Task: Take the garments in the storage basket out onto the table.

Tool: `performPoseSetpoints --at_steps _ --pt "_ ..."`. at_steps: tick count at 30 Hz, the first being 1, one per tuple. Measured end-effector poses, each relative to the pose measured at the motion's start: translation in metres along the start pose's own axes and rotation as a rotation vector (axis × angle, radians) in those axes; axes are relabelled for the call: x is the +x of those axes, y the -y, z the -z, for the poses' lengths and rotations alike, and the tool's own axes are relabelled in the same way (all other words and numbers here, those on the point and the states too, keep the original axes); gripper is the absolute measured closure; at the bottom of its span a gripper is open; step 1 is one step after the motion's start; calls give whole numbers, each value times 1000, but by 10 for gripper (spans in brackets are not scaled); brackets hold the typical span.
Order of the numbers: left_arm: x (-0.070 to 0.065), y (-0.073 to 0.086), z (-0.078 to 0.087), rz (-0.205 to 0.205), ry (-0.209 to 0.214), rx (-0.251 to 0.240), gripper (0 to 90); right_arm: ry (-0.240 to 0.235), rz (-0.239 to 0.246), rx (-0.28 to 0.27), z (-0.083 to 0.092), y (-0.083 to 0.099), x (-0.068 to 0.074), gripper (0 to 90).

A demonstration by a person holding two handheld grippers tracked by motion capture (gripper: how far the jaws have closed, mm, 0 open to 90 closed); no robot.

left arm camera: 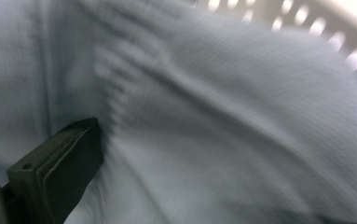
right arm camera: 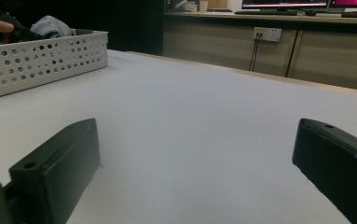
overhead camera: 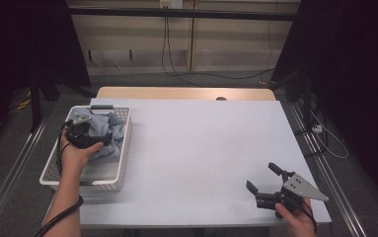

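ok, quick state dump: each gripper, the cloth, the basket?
left gripper: down in the basket, pressed into the cloth; jaw state not readable.
right gripper: open, jaws wide apart, holding nothing, low over the bare table.
blue cloth: crumpled, lying in the basket.
white perforated basket: upright at the table's left edge, holding the cloth.

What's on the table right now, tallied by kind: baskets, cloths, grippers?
Baskets: 1, the white perforated basket at the table's left.
Cloths: 1, the light blue cloth inside it.
Grippers: 2, the left gripper in the cloth, the right gripper over the bare table.
Total: 4
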State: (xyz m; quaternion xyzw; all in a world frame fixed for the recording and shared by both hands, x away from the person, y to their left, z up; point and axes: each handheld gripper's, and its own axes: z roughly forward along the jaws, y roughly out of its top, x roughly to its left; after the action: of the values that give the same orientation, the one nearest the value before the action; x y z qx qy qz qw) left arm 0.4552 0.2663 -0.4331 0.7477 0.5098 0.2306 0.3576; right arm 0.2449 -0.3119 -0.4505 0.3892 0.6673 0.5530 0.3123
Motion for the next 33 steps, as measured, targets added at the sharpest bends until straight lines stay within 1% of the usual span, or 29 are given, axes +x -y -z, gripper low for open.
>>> performPoseSetpoints --at_steps 1,3,4,5,6,9,11,14,16,18,19,20,21,23,25,27,30,32,33 --pt "1 3 -1 -6 -2 5 0 -1 -2 -1 0 0 0 1" --pt "4 6 -3 -8 8 0 0 -3 -4 -1 0 0 0 1" --pt "4 7 -3 -5 14 -3 0 -3 -3 0 0 0 0 1" --pt "5 7 -3 -14 20 4 0 -4 0 2 0 0 0 1" --pt "5 7 -3 -14 20 4 2 -4 0 2 0 0 0 1" --pt "6 10 -5 -26 27 23 10 -7 -3 2 0 0 0 1" --pt "7 12 -7 -25 32 41 19 -6 -4 1 0 1 0 1" --pt "5 14 -10 -3 21 72 42 -8 -6 2 0 1 0 1" --pt "4 16 -11 18 13 81 66 -7 -4 2 0 0 0 1" --pt "3 15 -12 6 5 101 89 -6 -5 1 0 0 0 1" --pt "3 15 -12 6 5 101 100 -6 -4 1 0 0 0 1" --pt "3 15 -12 12 4 114 114 -6 -3 1 0 1 -1 1" --pt "3 15 -13 17 4 117 123 -8 -6 0 1 1 -1 1" --pt "3 16 -12 20 3 126 148 -8 -6 -2 1 0 -1 1" --pt "3 14 -11 27 4 148 189 -8 -6 -2 1 0 -1 1" --pt "4 13 -9 45 3 165 241 -9 -3 -1 1 0 -1 2" --pt "6 9 -6 48 16 199 329 -13 -4 1 1 1 0 4" --pt "6 9 -6 49 13 204 390 -12 -2 -1 1 0 -1 4" --pt "6 8 -5 48 19 215 390 -12 -2 -1 1 0 -1 4"
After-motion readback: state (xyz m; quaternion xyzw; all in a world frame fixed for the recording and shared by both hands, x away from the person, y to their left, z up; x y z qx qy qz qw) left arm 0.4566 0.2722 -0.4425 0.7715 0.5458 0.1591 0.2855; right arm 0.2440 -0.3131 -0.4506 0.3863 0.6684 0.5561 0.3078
